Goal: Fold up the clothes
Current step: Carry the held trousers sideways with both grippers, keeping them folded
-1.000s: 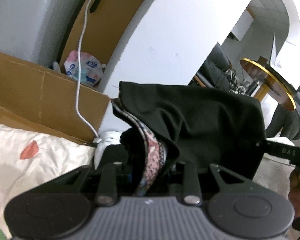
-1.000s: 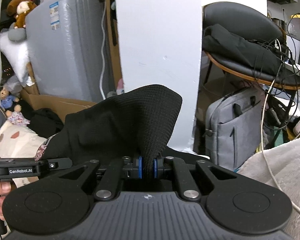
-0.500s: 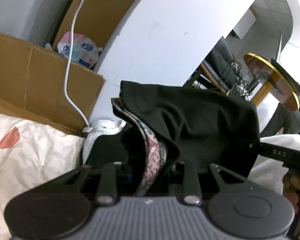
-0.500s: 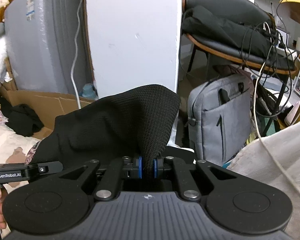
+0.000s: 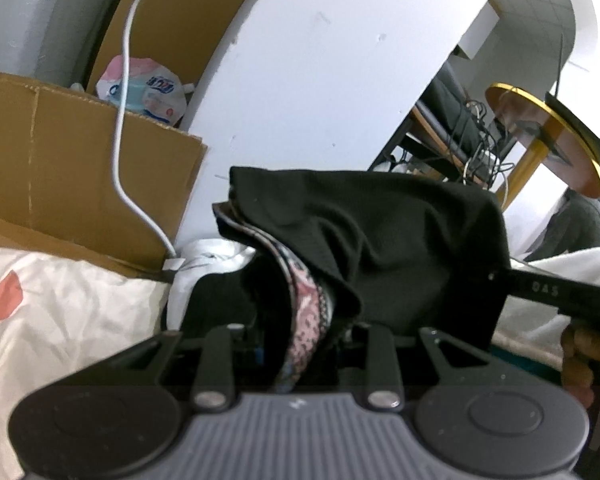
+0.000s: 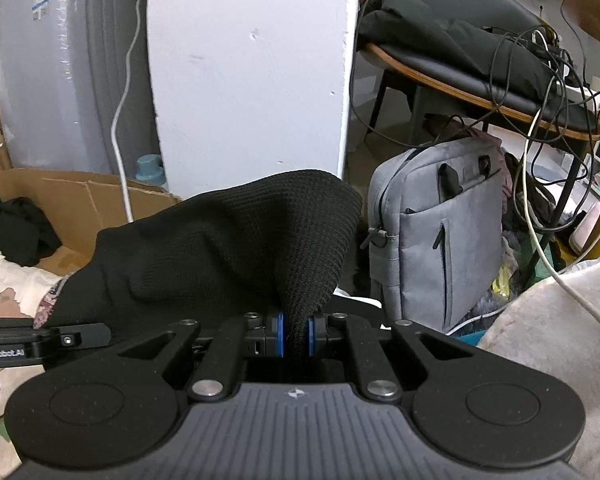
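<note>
A black knit garment (image 5: 400, 240) with a pink patterned trim (image 5: 308, 320) hangs stretched in the air between both grippers. My left gripper (image 5: 300, 344) is shut on a thick bunch of its edge, trim included. In the right wrist view the same black garment (image 6: 228, 248) rises in a peak from my right gripper (image 6: 295, 336), whose blue pads (image 6: 278, 334) pinch a fold of it. The other gripper's black bar shows at the frame edge in each view, with a person's hand (image 5: 580, 360) on its grip.
A white bedsheet with red spots (image 5: 60, 304) lies lower left. Behind stand a cardboard box (image 5: 72, 168), a white pillar (image 6: 244, 72) with a white cable (image 5: 120, 120), a grey laptop bag (image 6: 440, 232), a chair piled with cables (image 6: 480, 60) and a gold-rimmed round table (image 5: 548, 136).
Both grippers have sunk with the garment still stretched between them; the box, pillar and bag have risen in view. The grips have not changed.
</note>
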### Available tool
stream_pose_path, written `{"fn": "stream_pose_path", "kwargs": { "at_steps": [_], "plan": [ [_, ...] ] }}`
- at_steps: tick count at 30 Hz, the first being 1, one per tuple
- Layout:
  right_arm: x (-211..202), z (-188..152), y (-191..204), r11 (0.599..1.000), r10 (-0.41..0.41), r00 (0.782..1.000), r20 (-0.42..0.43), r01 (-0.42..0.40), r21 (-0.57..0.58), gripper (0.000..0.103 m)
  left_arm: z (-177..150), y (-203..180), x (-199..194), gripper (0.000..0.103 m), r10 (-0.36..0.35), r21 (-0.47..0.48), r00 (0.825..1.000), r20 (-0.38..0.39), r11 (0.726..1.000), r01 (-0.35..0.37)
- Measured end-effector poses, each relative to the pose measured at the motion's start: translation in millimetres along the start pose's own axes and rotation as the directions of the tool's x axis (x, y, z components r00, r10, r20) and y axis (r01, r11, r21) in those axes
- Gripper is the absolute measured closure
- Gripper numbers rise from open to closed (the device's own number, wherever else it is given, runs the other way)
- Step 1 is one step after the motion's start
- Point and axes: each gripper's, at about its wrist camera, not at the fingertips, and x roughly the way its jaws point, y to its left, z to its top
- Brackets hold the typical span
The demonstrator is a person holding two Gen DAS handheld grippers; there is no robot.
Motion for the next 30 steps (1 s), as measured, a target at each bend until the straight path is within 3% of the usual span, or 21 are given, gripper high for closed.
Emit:
{"fn": "stream_pose_path", "kwargs": {
  "at_steps": [13, 18, 30],
  "plan": [
    [39, 0, -8, 1.0, -0.028, 1.0, -0.013, 0.028, -0.013, 0.092, 7, 11, 32, 0.073, -0.016, 0.024, 1.0, -0.024, 1.0, 0.017],
    [58, -1, -14, 0.999, -0.033, 0.998, -0.05, 0.031, -0.022, 0.092, 7, 17, 45, 0.072, -0.023, 0.054, 0.999, -0.038, 0.998, 0.025],
    [109, -3, -20, 0.999, -0.043, 0.991, -0.127, 0.041, -0.023, 0.092, 9, 38, 74, 0.072, -0.019, 0.022, 0.998, -0.058, 1.0, 0.02]
  ]
}}
